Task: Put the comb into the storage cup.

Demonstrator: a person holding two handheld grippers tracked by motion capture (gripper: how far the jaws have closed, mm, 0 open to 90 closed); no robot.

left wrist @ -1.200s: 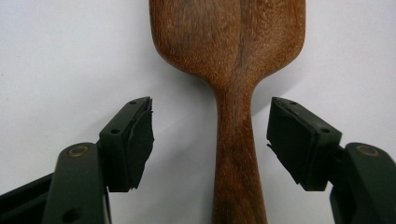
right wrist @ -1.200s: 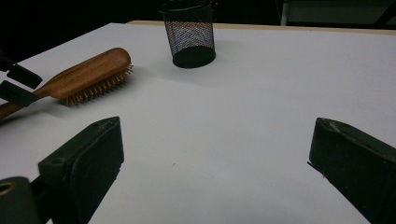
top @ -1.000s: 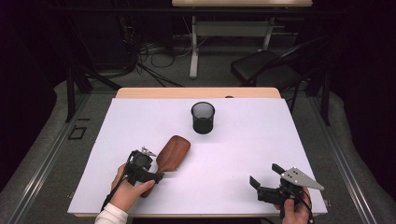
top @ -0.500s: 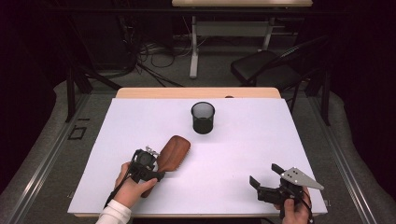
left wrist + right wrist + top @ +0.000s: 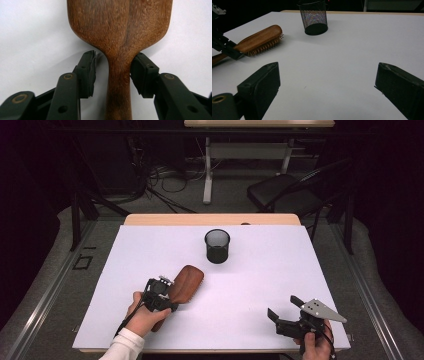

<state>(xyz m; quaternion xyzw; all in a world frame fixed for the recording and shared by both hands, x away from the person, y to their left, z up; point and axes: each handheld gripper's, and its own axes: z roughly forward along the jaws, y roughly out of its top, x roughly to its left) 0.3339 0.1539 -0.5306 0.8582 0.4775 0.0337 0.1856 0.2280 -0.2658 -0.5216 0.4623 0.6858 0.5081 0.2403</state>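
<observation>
The wooden hairbrush (image 5: 186, 281) lies bristles-down on the white tabletop (image 5: 260, 275), left of centre, w/ its handle pointed at the person. The left gripper (image 5: 113, 72) is set astride the neck; its jaws have just been closing, and in the left gripper view one pad touches the wood while the other is still just apart, so no grip is made yet. The right gripper (image 5: 286, 312) is held near the front-right corner, jaws wide, nothing between them.

Risk: contact on one side only may push the handle sideways, or the tapered neck may slip out once lifted.

Room: open tabletop lies betw. brush and mesh cup (image 5: 217, 246); the front edge is close behind both hands.
</observation>
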